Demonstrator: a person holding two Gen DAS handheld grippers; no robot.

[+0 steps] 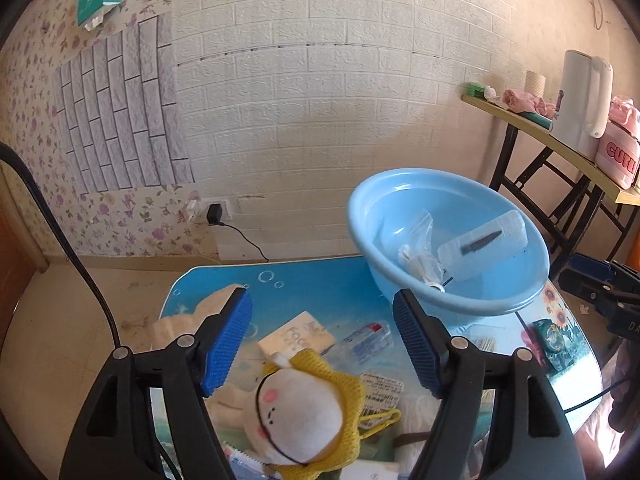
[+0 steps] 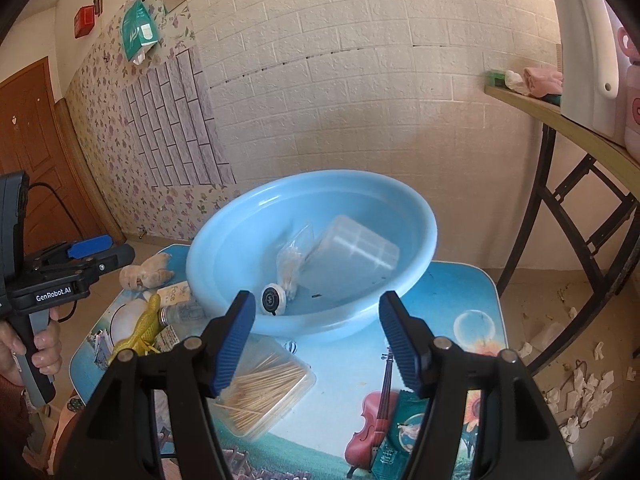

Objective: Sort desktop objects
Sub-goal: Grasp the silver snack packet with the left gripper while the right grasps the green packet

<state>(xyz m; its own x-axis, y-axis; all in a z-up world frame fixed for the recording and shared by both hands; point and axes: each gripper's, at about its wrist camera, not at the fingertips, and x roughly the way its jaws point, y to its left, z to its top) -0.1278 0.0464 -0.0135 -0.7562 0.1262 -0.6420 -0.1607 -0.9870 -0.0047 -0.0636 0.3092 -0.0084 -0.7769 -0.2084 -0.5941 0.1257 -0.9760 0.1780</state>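
A light blue basin [image 1: 516, 304] [image 2: 416, 220] stands at the back of the small blue picture table [image 1: 320, 280] [image 2: 460, 292]. It holds a clear plastic case [image 1: 482, 242] [image 2: 352, 254], a bag of cotton swabs [image 2: 292, 264] and a small round black item [image 2: 273, 299]. My left gripper [image 1: 322, 344] is open above a white plush toy in yellow netting [image 1: 300, 412]. My right gripper [image 2: 316, 344] is open above a clear box of toothpicks [image 2: 268, 388] and a green packet [image 2: 404, 432].
A soap box [image 1: 296, 338], a small clear bottle [image 1: 366, 340], a label tag [image 1: 382, 390] and a beige plush [image 2: 146, 272] lie on the table. A folding table [image 1: 560, 140] with a white kettle stands at the right. Paper scraps litter the floor [image 2: 580, 392].
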